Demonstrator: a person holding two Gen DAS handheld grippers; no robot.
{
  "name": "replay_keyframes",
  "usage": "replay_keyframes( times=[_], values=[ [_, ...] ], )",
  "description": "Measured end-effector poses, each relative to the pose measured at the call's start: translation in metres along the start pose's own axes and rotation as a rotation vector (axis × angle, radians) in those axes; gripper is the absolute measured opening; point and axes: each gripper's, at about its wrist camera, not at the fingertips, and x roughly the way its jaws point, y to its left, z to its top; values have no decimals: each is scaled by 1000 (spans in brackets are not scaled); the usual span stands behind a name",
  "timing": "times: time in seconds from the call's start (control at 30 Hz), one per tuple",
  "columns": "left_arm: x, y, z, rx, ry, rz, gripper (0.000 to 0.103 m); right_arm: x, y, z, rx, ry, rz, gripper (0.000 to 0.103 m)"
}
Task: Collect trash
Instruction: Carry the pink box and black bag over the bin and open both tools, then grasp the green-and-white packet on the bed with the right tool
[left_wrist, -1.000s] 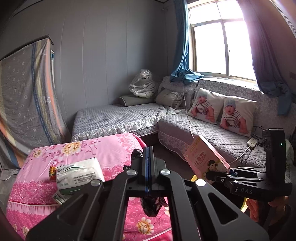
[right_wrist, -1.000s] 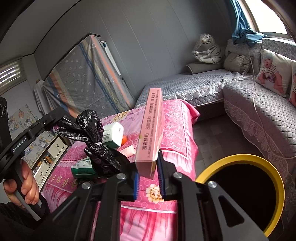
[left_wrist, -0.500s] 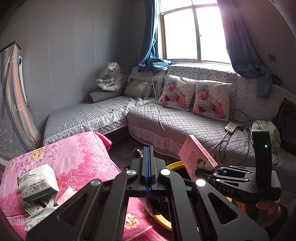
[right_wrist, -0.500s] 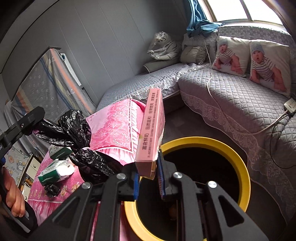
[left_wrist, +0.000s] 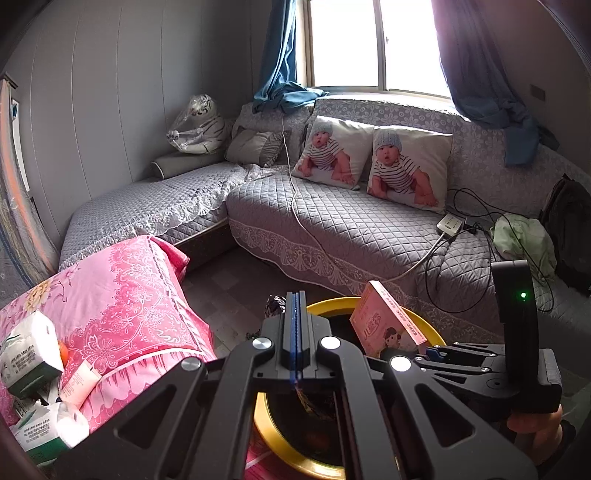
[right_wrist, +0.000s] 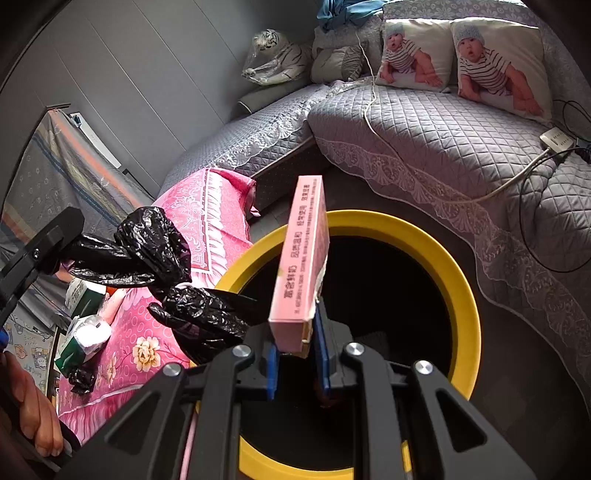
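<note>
Right claw (right_wrist: 295, 360) pinches the lower end of a flat pink cardboard box (right_wrist: 303, 266), upright, directly above the mouth of the round yellow-rimmed bin (right_wrist: 458, 280). Left claw (left_wrist: 296, 332), pads pressed together on a crumpled black plastic bag (right_wrist: 155, 254), hangs left of the box near the bin's rim.

Risk: bag sits over the rim edge; released there, it may fall outside. Tall box could catch the rim.

Daylight admitted through window (left_wrist: 376, 44) at 12 o'clock, blown out; corners vignetted, edges bowed by fisheye; focus sharp.
</note>
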Motion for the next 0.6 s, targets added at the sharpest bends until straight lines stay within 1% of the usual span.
replay_keyframes(
  times=[0.17,0.23,0.27,0.37,0.4,0.43,0.47,0.5,0.53,0.57,0.6],
  values=[
    [21,4,-5,-17,50,-6,0,11,-6,2,23,43,-9,17],
    [26,7,-7,-29,72,4,0,13,-7,3,33,56,-15,22],
    [29,8,-8,-38,85,-5,0,14,-8,3,39,56,-29,24],
    [34,14,-13,-61,109,4,1,12,-12,5,56,41,-65,36],
    [34,15,-14,-67,116,4,7,10,-14,6,68,35,-66,43],
    [34,17,-16,-68,119,10,31,9,-16,7,75,28,-68,50],
    [32,18,-17,-68,113,34,57,7,-17,8,83,20,-76,51],
    [27,20,-17,-80,88,71,93,4,-18,8,86,10,-89,53],
    [19,23,-19,-95,43,90,92,2,-18,8,83,2,-100,54],
    [13,25,-18,-93,15,93,93,0,-17,8,80,-6,-107,54],
    [8,25,-16,-84,1,93,93,-2,-17,9,81,-18,-114,57]
  ],
)
